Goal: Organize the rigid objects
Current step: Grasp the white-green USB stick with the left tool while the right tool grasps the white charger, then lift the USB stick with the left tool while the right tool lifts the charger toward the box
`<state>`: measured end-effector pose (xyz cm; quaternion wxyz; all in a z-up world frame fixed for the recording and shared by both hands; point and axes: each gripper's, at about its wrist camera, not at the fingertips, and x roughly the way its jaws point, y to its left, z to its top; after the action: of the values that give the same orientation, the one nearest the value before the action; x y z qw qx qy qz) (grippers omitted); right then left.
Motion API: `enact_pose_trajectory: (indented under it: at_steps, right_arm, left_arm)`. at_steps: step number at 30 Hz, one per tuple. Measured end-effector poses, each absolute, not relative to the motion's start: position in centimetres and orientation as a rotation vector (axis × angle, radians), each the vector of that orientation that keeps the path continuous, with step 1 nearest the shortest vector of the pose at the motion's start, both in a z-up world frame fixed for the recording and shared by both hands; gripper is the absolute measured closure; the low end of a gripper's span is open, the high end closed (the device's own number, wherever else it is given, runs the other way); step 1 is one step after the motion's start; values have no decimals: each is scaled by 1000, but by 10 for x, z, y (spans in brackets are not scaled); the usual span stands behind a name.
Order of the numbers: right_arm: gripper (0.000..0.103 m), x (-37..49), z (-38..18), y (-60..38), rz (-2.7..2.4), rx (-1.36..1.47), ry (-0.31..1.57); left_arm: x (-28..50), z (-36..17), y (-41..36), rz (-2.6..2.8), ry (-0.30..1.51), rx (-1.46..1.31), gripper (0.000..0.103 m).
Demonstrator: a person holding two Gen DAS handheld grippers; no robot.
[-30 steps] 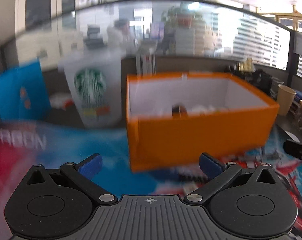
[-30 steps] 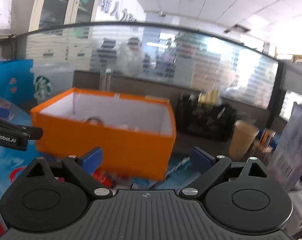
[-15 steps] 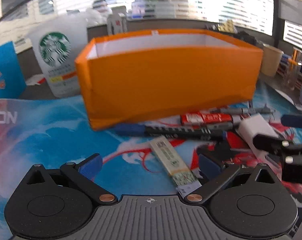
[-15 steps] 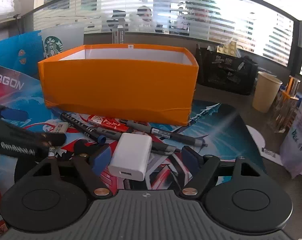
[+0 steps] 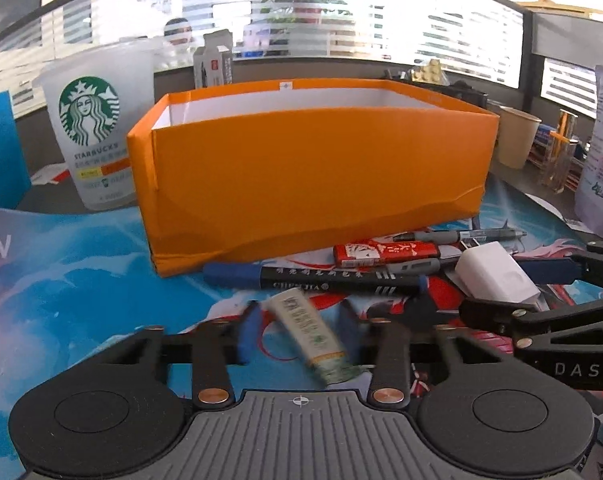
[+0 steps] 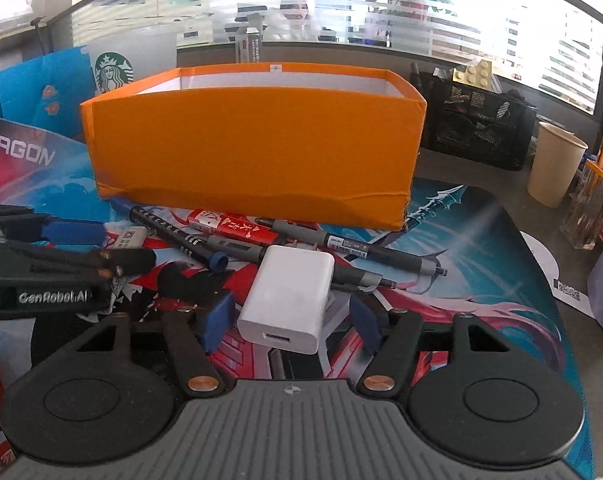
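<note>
An orange box point(image 5: 309, 176) stands on the desk mat, also in the right wrist view point(image 6: 253, 152). In front of it lie a blue-capped black marker point(image 5: 313, 278), a red pack point(image 5: 385, 252), grey pens point(image 6: 353, 246) and a white charger point(image 6: 289, 298). My left gripper point(image 5: 301, 330) is open around a small green-and-white tube point(image 5: 311, 330), its fingers on either side without gripping. My right gripper point(image 6: 291, 318) is open around the white charger, which also shows in the left wrist view point(image 5: 493, 276).
A Starbucks cup point(image 5: 97, 128) stands left of the box. A paper cup point(image 6: 555, 164), a black mesh organiser point(image 6: 477, 128) and a clear holder point(image 6: 593, 200) stand at the right. A blue folder point(image 6: 41, 80) is at the back left.
Both grippers came down from above the box to the desk mat. The left one's fingers narrowed around the tube; the right one now straddles the white charger.
</note>
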<state>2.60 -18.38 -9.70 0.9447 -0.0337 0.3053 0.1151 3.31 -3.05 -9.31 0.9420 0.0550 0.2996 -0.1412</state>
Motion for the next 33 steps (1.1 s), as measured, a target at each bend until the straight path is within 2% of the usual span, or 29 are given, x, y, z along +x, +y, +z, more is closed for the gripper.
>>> enact_pose_trajectory:
  at_steps: [2,4,6,7,33]
  right_arm:
    - [36,26,-97,-183,230,-70,624]
    - [37,26,-97,-184,226,-71,623]
    - [49,25,-97,-183,225,-73,616]
    - [61,24,-96,-183,231,-71,613]
    - [65,3,-72,-170,242,-74,543]
  left_arm:
    - [33,-93,-31,-301,608,119,81]
    - [32,-93,-30,-310,608,125,82]
    - [32,-92,-28,-311,619,122,83]
    - [32,-91,-26,-309,628,116,83]
    - [4,-59,5,-288,559,70,83]
